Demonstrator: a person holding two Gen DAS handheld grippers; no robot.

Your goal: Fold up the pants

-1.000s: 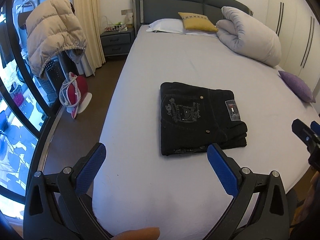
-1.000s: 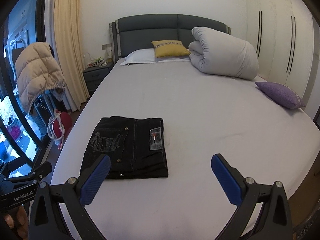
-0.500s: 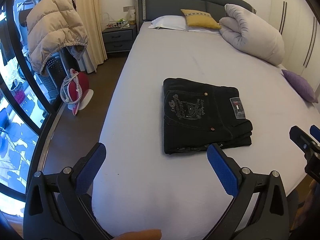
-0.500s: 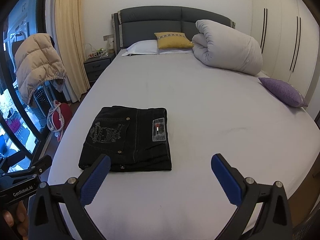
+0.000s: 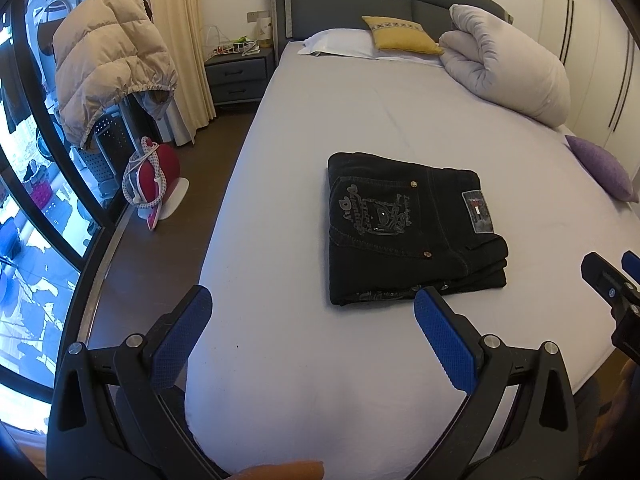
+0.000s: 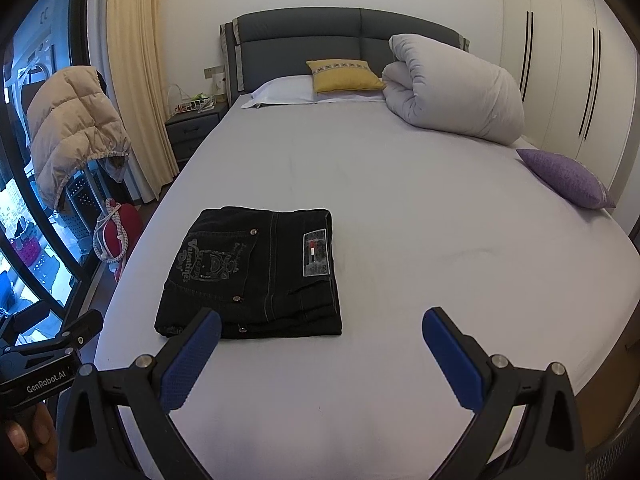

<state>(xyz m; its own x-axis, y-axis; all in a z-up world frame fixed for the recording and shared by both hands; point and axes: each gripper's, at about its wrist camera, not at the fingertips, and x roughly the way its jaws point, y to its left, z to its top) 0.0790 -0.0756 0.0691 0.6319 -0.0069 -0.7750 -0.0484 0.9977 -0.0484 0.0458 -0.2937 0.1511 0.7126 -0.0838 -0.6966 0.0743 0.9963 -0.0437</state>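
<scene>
Black pants (image 5: 412,232) lie folded square near the bed's (image 5: 360,120) left edge, bare sheet all round. The left claw (image 5: 312,312) and right claw (image 6: 320,332) hover wide open, empty, at the near edge.

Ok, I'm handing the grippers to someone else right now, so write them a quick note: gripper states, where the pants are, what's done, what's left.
Left gripper: open, holding nothing, hovering over the near end of the bed.
Right gripper: open, holding nothing, also above the near end.
Pants: black, lying on the sheet as a compact folded rectangle, back pocket and label patch facing up, layered edges toward the grippers. Neither gripper touches them.
Done: the folding looks complete.
Left: probably nothing beyond tidying the slightly uneven near edges, if wanted.
</scene>
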